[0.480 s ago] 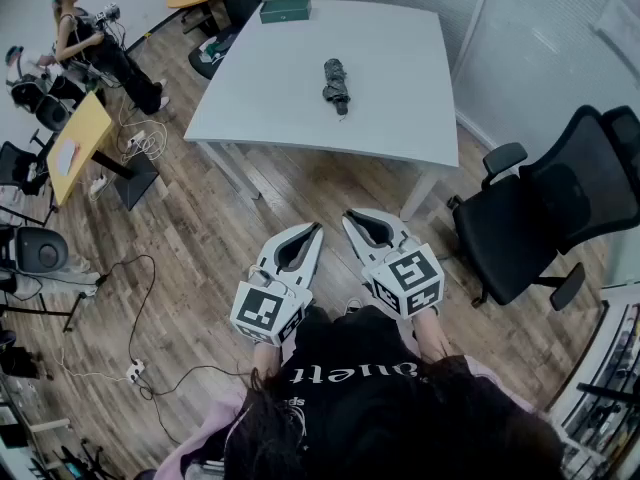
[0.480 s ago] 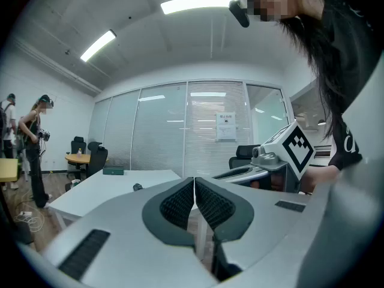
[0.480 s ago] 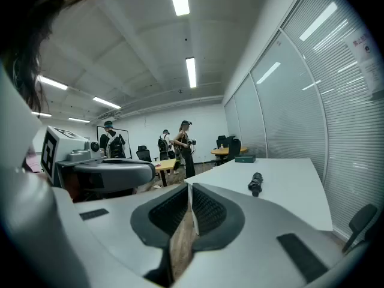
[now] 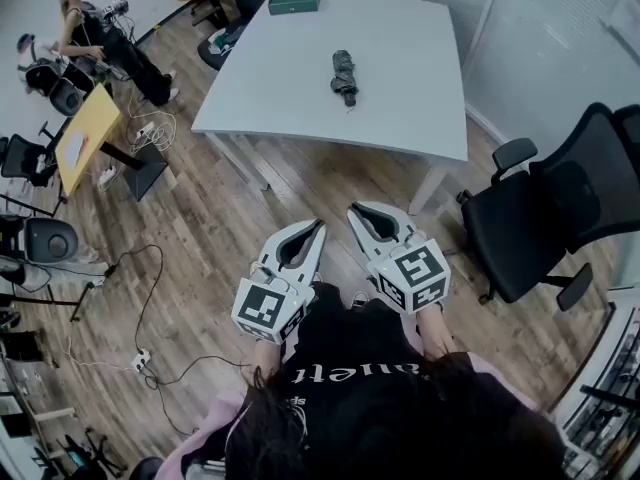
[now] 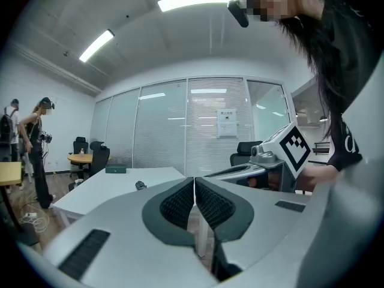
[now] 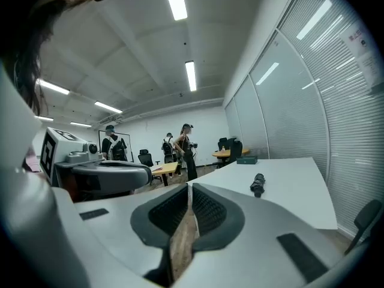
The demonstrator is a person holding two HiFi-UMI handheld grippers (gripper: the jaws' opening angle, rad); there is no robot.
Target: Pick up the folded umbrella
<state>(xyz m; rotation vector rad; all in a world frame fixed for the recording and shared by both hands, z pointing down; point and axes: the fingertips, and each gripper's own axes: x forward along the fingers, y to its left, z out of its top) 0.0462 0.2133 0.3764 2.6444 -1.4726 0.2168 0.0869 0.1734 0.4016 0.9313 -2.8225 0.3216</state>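
The left gripper (image 4: 316, 228) and the right gripper (image 4: 356, 213) are held side by side over the wooden floor (image 4: 210, 218), short of the white surface (image 4: 400, 108). In each gripper view the jaws are pressed together with nothing between them.

The folded umbrella (image 4: 344, 76) lies on the surface, well ahead of both pairs of jaws and touched by neither. From the left gripper's (image 5: 194, 182) view the umbrella (image 5: 140, 185) sits a little left of the jaw tips; from the right gripper's (image 6: 189, 188) view it (image 6: 258, 183) sits to their right.

A green box (image 4: 294, 2) rests at the surface's far edge, beyond the umbrella. A black office chair (image 4: 560, 208) stands to the right of the right gripper's jaws.
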